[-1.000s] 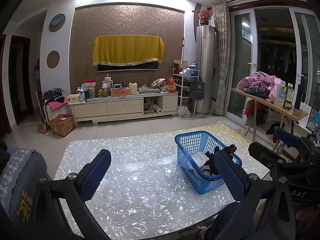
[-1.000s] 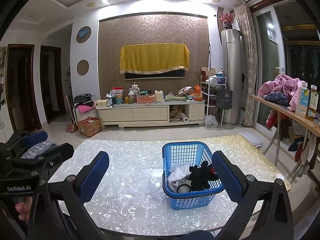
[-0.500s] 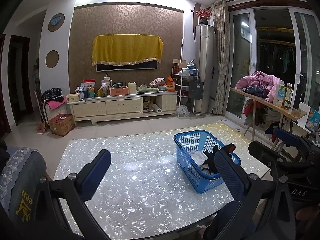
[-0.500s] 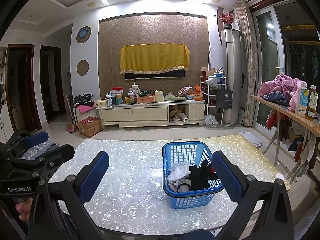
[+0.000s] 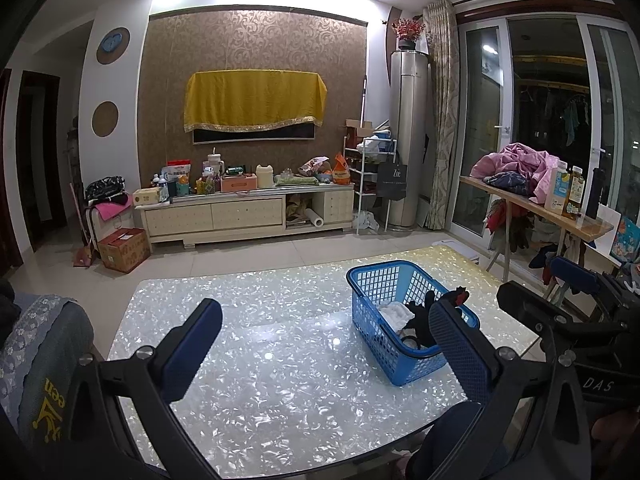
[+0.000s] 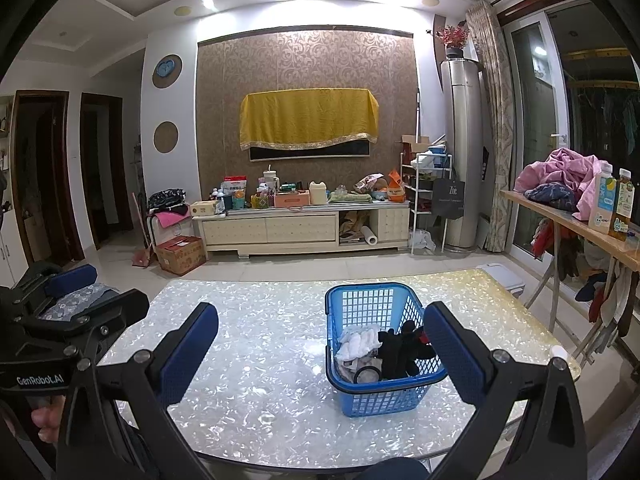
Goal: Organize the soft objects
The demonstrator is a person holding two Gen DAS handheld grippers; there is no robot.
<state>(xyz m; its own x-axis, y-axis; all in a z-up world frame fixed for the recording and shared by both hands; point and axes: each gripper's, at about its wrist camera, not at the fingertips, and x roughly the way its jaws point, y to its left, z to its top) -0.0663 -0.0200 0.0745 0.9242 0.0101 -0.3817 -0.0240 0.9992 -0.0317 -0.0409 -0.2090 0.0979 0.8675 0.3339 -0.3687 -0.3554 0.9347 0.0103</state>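
A blue plastic basket (image 6: 372, 308) stands on the pearly table (image 6: 260, 340), right of centre. It also shows in the left wrist view (image 5: 384, 280). Inside lie a white cloth (image 6: 358, 342), a black soft item with red bits (image 6: 400, 346) and a dark ring (image 6: 366, 374). My left gripper (image 5: 324, 350) is open and empty above the table's near edge, left of the basket. My right gripper (image 6: 320, 354) is open and empty just in front of the basket. Each gripper shows in the other's view, the right (image 5: 568, 304) and the left (image 6: 72, 308).
A chair with a patterned cover (image 5: 36, 344) stands at the table's left. A wooden side table (image 6: 568, 220) with pink laundry and bottles is on the right. A TV cabinet (image 6: 300, 224) lines the far wall.
Both grippers stay open and almost still. The left wrist view has drifted very slightly, so the basket sits a touch further left in it.
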